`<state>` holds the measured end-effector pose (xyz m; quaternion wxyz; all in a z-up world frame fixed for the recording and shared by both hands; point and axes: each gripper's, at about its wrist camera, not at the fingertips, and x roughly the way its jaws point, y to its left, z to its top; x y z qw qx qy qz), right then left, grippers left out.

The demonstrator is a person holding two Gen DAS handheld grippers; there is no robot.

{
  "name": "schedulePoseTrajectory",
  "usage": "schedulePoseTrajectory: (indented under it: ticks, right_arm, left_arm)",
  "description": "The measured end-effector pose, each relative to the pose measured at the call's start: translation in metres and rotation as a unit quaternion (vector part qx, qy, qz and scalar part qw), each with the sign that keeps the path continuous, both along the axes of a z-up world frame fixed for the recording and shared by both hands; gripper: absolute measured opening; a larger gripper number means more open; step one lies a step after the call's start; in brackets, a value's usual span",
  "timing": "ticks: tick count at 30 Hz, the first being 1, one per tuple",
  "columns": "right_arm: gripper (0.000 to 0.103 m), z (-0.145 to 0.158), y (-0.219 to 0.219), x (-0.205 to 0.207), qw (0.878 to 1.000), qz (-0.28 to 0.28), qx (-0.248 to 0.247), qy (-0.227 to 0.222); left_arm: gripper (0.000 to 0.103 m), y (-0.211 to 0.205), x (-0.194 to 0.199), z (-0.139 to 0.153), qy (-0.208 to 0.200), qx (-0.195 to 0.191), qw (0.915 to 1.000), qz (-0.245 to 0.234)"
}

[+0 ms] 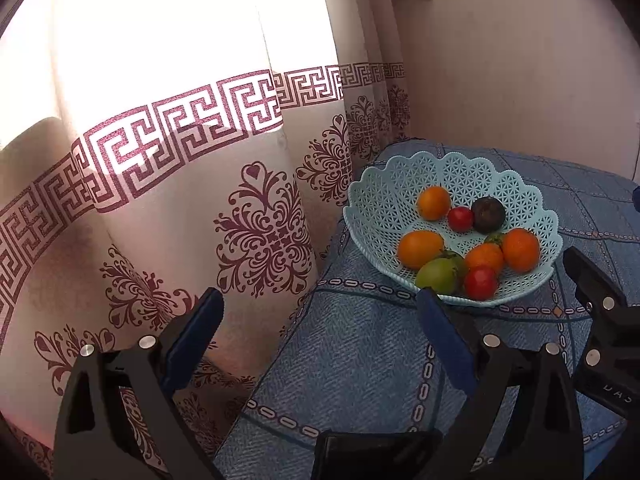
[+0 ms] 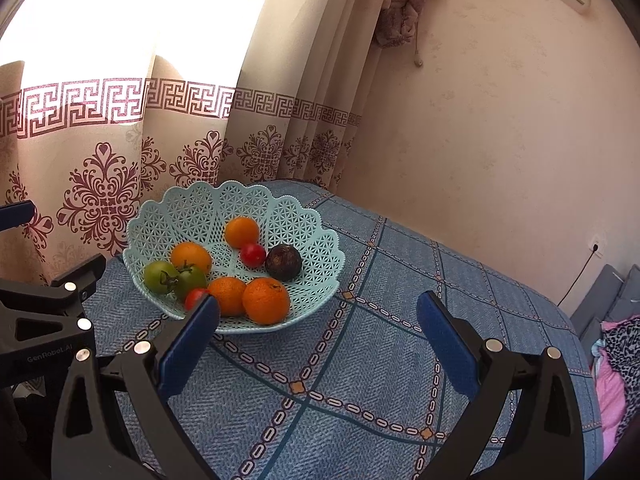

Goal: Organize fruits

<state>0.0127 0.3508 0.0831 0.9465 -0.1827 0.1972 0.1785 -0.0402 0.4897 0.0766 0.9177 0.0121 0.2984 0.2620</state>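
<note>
A pale blue lattice basket (image 1: pixel 404 184) (image 2: pixel 296 220) stands on the blue patterned tablecloth (image 1: pixel 360 352) (image 2: pixel 360 360). It holds several fruits: oranges (image 1: pixel 520 249) (image 2: pixel 265 301), red tomatoes (image 1: pixel 480 282) (image 2: pixel 253 255), green tomatoes (image 1: pixel 437 276) (image 2: pixel 160 276) and a dark round fruit (image 1: pixel 488 214) (image 2: pixel 283 262). My left gripper (image 1: pixel 320 300) is open and empty, short of the basket's near left rim. My right gripper (image 2: pixel 318 308) is open and empty, just in front of the basket's right side. The right gripper's body (image 1: pixel 600 320) shows beside the basket in the left wrist view.
A cream curtain (image 1: pixel 180 200) (image 2: pixel 120 160) with maroon patterns hangs behind and left of the table. A plain wall (image 2: pixel 480 120) stands at the right. Pink and spotted fabric (image 2: pixel 616 360) lies past the table's right edge. Bare tablecloth stretches right of the basket.
</note>
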Motion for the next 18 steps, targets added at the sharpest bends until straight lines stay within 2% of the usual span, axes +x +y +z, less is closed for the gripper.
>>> schedulePoseTrajectory:
  ticks: [6, 18]
  right_arm:
    - [0.098, 0.0, -0.002, -0.001, 1.0, 0.007, 0.007, 0.005]
    - [0.098, 0.006, -0.024, 0.006, 1.0, -0.013, 0.013, 0.02]
  left_arm:
    - [0.098, -0.002, -0.002, 0.0, 0.001, 0.002, 1.0, 0.003]
    - [0.098, -0.018, -0.001, 0.01, -0.003, 0.005, 0.9999, -0.012]
